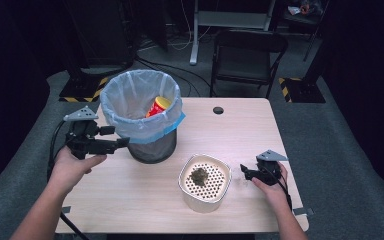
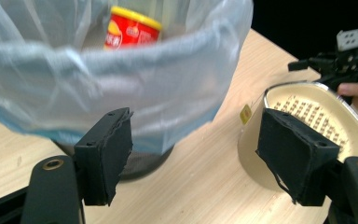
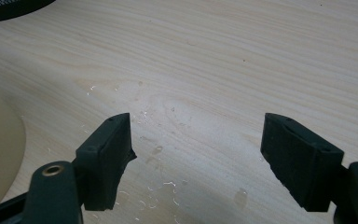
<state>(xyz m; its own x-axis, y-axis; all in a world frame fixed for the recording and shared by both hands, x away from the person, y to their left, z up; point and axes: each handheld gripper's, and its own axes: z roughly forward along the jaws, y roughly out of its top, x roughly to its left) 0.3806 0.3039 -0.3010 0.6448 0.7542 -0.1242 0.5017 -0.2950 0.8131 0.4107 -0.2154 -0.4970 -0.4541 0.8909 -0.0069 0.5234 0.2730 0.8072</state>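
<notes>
A black mesh bin (image 1: 152, 147) lined with a pale blue bag (image 1: 140, 95) stands at the table's left rear, with a red and yellow can (image 1: 157, 106) inside. My left gripper (image 1: 122, 143) points at the bin's left side, close to the bag (image 2: 121, 88); its jaws stand apart with nothing between them. A cream perforated container (image 1: 187, 187) holds a dark clump (image 1: 199, 175). My right gripper (image 1: 243, 171) rests just right of it, open over bare wet wood (image 3: 163, 182). The left gripper view also shows the can (image 2: 130, 28) and the container (image 2: 307, 112).
A wooden table (image 1: 130, 200) with a dark cable hole (image 1: 218, 110) near its far edge. A black folding chair (image 1: 247, 55) stands behind it on grey floor. Water drops lie on the wood between the container and the right gripper.
</notes>
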